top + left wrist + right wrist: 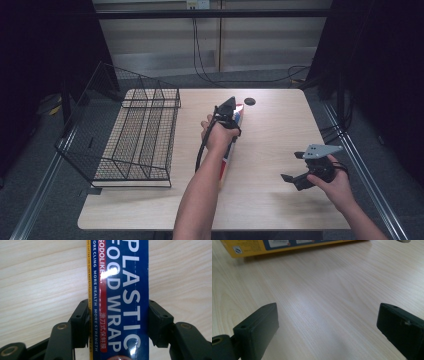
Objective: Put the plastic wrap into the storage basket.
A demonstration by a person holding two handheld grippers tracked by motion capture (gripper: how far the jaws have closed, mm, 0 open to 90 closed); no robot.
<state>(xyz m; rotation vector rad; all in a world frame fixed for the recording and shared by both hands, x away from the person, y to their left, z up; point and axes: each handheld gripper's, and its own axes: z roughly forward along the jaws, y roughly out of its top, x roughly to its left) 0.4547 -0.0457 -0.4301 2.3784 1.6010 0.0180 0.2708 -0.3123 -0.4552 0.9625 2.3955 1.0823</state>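
A long blue, red and yellow box of plastic food wrap [125, 287] lies lengthwise along the middle of the wooden table [280, 125]. My left gripper [227, 112] is on its far half, pointing down, and the jaws press against both long sides of the box [225, 169], so the gripper [118, 315] is shut on it. Near the table's front right, my right gripper [292, 166] is held low over bare wood. It stands open [327, 325] with nothing between its jaws. The box's yellow side [287, 245] lies ahead of it.
A black wire basket [135, 135] takes up the left part of the table, with its tall side leaning over the left edge. A small black disc [250, 101] lies near the far edge, just beyond the box. Cables run across the floor behind the table.
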